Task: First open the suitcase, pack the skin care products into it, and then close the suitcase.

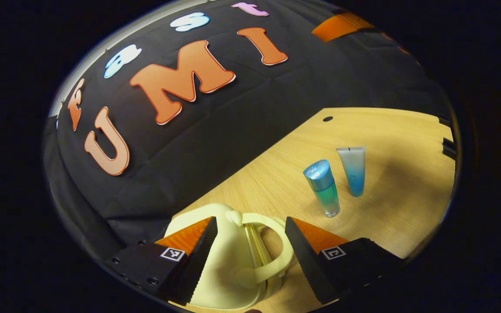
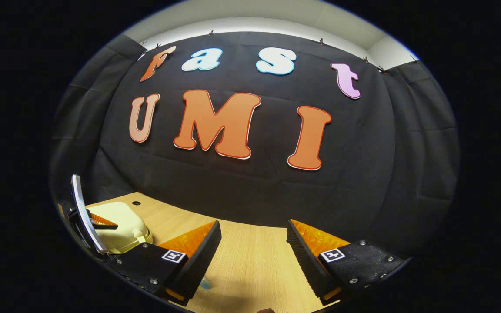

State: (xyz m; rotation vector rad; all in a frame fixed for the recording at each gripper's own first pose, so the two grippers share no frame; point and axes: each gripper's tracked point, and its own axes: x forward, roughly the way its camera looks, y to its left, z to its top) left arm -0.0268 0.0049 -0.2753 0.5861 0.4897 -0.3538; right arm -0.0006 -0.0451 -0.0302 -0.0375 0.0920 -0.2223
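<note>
Left gripper (image 1: 250,248) fingers apart, straddling closed cream suitcase (image 1: 228,265) handle at frame bottom, nearer than right gripper (image 2: 252,256), also apart over bare bench (image 2: 250,261); bottle (image 1: 323,188) and tube (image 1: 352,170) stand right of centre.

Small cream hard-shell suitcase (image 1: 228,261) closed, handle up, on wood table. Nearby, upright: teal bottle with blue cap (image 1: 323,188), blue-white tube (image 1: 352,170).
</note>
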